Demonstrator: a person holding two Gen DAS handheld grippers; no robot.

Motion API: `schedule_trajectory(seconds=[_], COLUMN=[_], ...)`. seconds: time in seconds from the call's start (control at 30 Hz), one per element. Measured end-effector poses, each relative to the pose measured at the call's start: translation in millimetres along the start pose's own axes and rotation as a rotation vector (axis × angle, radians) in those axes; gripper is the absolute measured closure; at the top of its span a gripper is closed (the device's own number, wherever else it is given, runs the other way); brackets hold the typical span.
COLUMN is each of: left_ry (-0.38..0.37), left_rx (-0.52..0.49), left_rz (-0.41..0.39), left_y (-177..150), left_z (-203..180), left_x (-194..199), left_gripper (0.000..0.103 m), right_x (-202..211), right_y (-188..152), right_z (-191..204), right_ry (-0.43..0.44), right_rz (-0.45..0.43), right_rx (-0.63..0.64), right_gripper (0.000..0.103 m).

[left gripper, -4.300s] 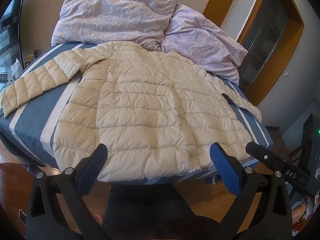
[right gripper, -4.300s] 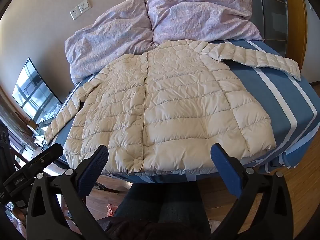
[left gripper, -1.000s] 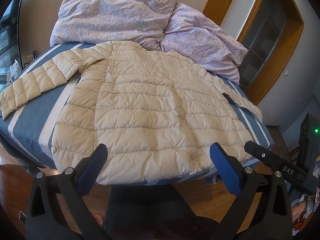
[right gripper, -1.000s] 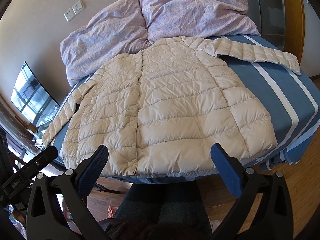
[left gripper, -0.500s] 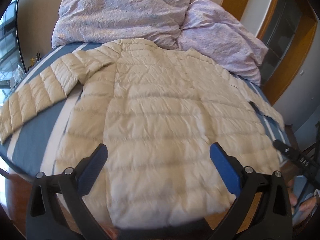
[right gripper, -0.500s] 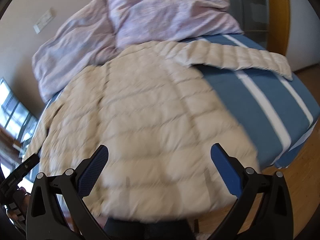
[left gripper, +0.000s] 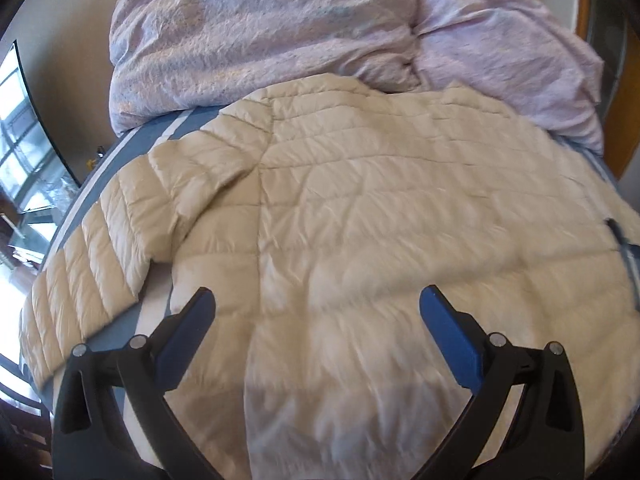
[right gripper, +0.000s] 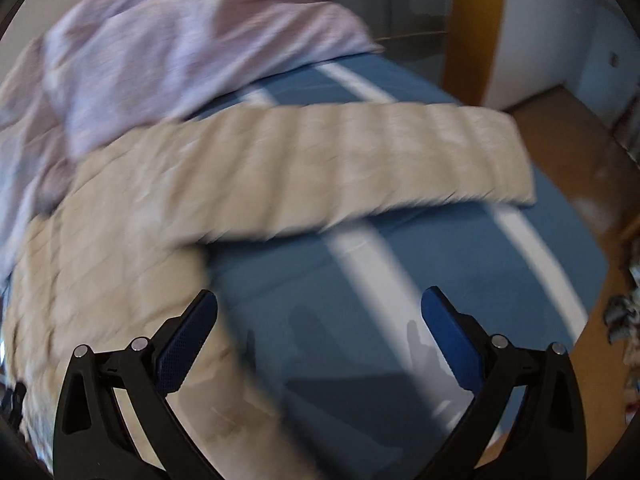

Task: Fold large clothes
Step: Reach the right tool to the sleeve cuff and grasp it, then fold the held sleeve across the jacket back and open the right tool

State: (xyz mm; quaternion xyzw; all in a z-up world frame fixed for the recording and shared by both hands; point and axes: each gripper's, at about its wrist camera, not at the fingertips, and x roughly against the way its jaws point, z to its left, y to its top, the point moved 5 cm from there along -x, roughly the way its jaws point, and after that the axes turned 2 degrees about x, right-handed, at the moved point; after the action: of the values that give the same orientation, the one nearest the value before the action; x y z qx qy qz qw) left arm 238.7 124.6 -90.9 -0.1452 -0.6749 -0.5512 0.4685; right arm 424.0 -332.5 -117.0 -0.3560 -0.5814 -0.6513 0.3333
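Now both hand-held grippers (left gripper: pixel 318 308) (right gripper: pixel 320 308) hover agape over jacket (left gripper: pixel 380 216).

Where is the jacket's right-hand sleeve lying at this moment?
In the right wrist view the sleeve stretches rightward from the jacket across the blue striped sheet, ahead of the open right gripper and below the lilac duvet.

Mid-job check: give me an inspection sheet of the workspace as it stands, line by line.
Surface: bed with blue, white-striped sheet, bare beside the jacket.
Job's things: cream quilted jacket spread flat, not yet folded; one sleeve lies out to the left, the other sleeve out to the right.
Clutter: lilac duvet bunched at the head of the bed.
Grippers: left gripper open over the jacket body; right gripper open over the sheet; both empty.
Cables: nothing seen.
Surroundings: wooden floor, window; right view blurred.
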Motion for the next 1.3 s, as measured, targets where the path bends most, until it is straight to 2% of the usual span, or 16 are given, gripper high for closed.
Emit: schedule_trajectory(seconds=[0.13,0.23,0.3,0.4,0.63,0.73,0.87,0.93,1.0,1.1,1.3], left_ry=[0.032,0.044,0.055,0.067,0.084,0.095,0.106,0.11,0.111,0.101,0.085], left_rx=[0.013,0.011,0.003,-0.01,-0.021,-0.028,-0.034,-0.035,-0.035,-0.03,-0.016], left_rz=[0.025,0.027,0.023,0.015,0.013,0.012,0.01,0.012,0.014,0.021,0.03], left_y=[0,0,-1,-1,-2,-3,-4,-4,-5,-6,-7], left_z=[7,8,8,6,4,3,2,2,2,3,4], left_x=[-24,-33,-35,-37,-40,-40,-41,-41,-42,-43,-45], left_gripper=[0.002,0.002,0.002,0.002,0.002,0.002,0.002,0.002,0.002,0.002,0.002], right_x=[-7,-12,-21,-39,-54,-66,-66,-67,-66,-63,-38], right_y=[35,59,70,78,69,64,63,63,62,65,80], right_z=[-47,-82,-108,-139,-170,-172,-161,-155,-151,-146,-105], right_ry=[-0.092,-0.143,-0.178,-0.167,-0.163,-0.151,-0.193,-0.197,-0.174,-0.157,-0.115], right_rz=[-0.058,-0.105,-0.105,-0.06,-0.023,-0.001,-0.007,-0.021,-0.028,-0.034,-0.1], right_rx=[-0.098,-0.169,-0.22,-0.31,-0.425,-0.429,-0.36,-0.332,-0.318,-0.31,-0.224], right_gripper=[0.003,0.007,0.014,0.025,0.038,0.047,0.058,0.069,0.089,0.095,0.095])
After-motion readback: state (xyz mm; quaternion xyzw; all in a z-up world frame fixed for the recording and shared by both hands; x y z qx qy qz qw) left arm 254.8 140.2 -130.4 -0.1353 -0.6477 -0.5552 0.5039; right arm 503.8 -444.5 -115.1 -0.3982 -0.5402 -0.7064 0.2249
